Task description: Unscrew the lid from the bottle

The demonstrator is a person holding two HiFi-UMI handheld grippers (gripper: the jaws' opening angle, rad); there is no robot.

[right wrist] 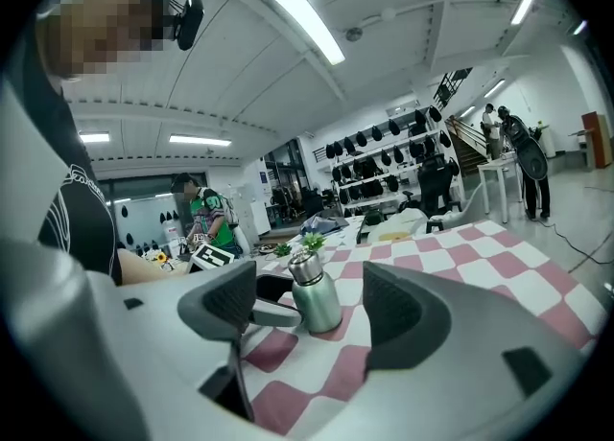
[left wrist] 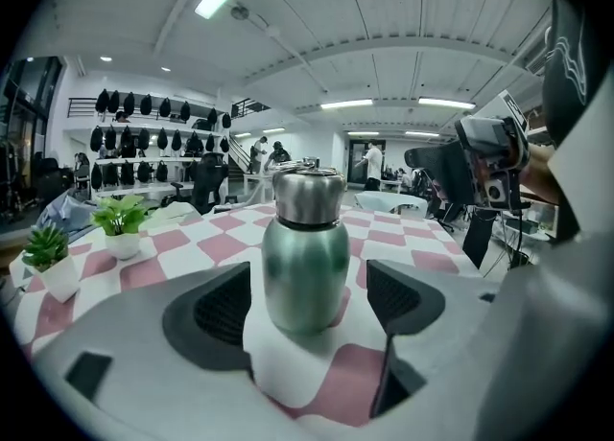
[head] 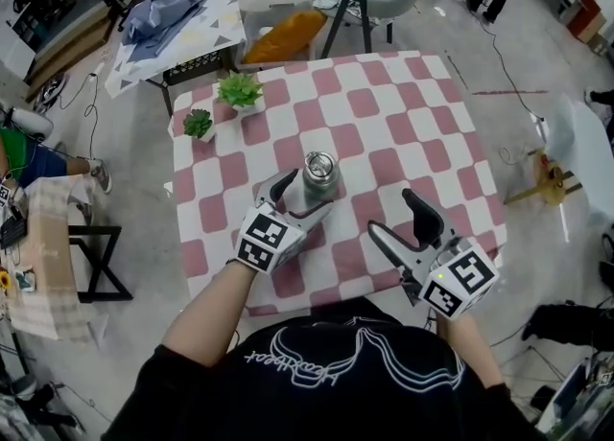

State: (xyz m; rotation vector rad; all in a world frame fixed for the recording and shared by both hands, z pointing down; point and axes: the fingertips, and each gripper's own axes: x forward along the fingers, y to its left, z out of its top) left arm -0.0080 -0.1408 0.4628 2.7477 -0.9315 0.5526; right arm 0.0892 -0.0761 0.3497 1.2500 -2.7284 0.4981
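A green metal bottle (head: 318,186) with a silver lid (head: 319,165) stands upright on the pink-and-white checked table (head: 403,123), near the middle. My left gripper (head: 301,201) is open around the bottle's body. In the left gripper view the bottle (left wrist: 305,271) stands between the two pads (left wrist: 223,307) with a gap on each side, and the lid (left wrist: 308,195) sits on top. My right gripper (head: 394,216) is open and empty, to the right of the bottle near the front edge. Its view shows the bottle (right wrist: 317,303) some way ahead.
Two small potted plants (head: 240,92) (head: 199,125) stand at the table's back left corner. Behind the table are a chair (head: 369,3) and a second table with cloth on it (head: 173,17). A stand (head: 58,247) is on the floor at the left.
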